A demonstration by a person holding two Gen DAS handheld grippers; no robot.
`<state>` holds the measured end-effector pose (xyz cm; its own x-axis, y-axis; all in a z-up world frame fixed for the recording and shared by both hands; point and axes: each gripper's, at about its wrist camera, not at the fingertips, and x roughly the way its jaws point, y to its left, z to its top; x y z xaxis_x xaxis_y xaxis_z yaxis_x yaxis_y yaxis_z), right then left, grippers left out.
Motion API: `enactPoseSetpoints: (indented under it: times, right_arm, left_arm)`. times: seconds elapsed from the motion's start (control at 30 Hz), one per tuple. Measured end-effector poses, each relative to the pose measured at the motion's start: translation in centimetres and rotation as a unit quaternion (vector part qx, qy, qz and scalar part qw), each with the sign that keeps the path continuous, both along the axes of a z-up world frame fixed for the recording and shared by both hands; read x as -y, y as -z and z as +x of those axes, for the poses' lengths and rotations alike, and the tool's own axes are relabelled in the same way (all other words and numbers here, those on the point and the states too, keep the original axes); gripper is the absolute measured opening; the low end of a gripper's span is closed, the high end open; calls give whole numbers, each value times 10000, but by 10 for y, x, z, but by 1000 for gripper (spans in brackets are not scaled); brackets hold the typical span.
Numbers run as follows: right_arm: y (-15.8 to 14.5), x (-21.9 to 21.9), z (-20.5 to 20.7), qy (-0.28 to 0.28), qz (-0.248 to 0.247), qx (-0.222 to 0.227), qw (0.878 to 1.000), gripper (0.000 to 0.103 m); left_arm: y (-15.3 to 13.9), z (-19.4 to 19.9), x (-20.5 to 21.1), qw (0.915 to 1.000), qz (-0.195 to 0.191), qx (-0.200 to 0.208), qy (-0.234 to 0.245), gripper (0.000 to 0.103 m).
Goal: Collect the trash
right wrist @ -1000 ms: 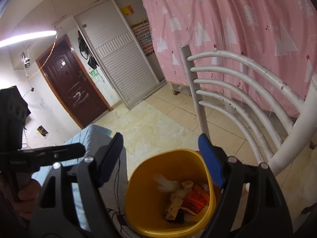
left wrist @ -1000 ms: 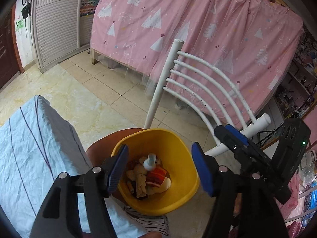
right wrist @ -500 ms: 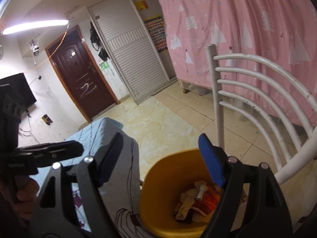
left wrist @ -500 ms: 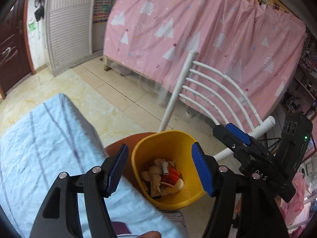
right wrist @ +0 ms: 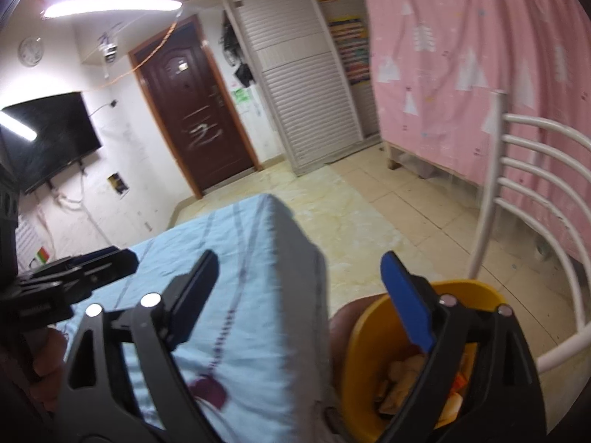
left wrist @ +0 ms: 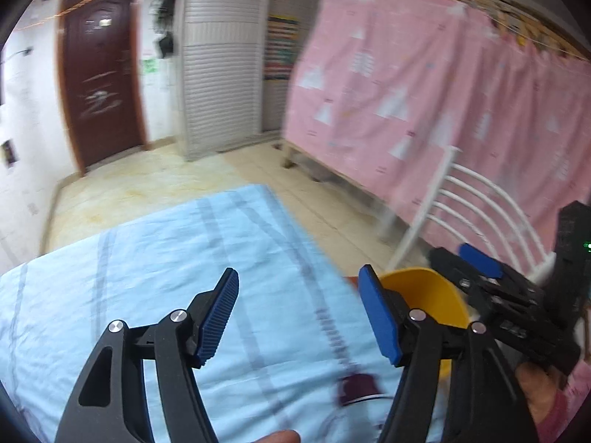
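A yellow bin (right wrist: 373, 339) stands on a brown chair seat beside the table's right edge; crumpled trash (right wrist: 402, 380) lies inside it. In the left wrist view the yellow bin (left wrist: 424, 295) sits behind my right finger. My left gripper (left wrist: 301, 317) is open and empty over the light blue striped tablecloth (left wrist: 147, 277). My right gripper (right wrist: 306, 295) is open and empty, over the table corner and the bin. The right gripper also shows in the left wrist view (left wrist: 476, 269), and the left gripper at the left of the right wrist view (right wrist: 85, 262).
A white slatted chair back (right wrist: 517, 199) rises behind the bin. A pink curtain (left wrist: 424, 110) hangs at the right. A brown door (right wrist: 192, 110), white shutter cupboards (right wrist: 295, 85) and a wall television (right wrist: 48, 136) stand at the far side of a tiled floor (right wrist: 369, 199).
Both grippers have swung left and tilted up, away from the bin and toward the table. The bin slid to the right edge of both views. Both stay open.
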<state>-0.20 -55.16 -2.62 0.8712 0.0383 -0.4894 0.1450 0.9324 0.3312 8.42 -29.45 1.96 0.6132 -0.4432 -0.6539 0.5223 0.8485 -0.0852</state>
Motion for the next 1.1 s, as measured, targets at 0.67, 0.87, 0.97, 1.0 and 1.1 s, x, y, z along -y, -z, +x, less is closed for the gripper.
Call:
enactPoseSetpoints:
  times: [0.67, 0.87, 0.97, 1.0, 1.1]
  right_arm:
    - [-21, -125, 43, -1324, -398, 123, 9903, 97]
    - [-28, -145, 45, -1502, -499, 171, 9872, 97]
    - [-30, -154, 47, -1577, -549, 169, 9858, 97]
    - [-31, -157, 48, -1605, -565, 170, 9853, 97]
    - [-33, -164, 48, -1668, -604, 179, 9840, 97]
  left_arm:
    - [4, 17, -139, 9841, 22, 250, -1760, 60]
    - [1, 13, -160, 9803, -14, 340, -1944, 60]
    - [1, 12, -169, 9788, -36, 343, -2019, 60]
    - [1, 12, -172, 9783, -44, 345, -2041, 60]
    - [0, 10, -181, 9769, -71, 349, -2105, 60]
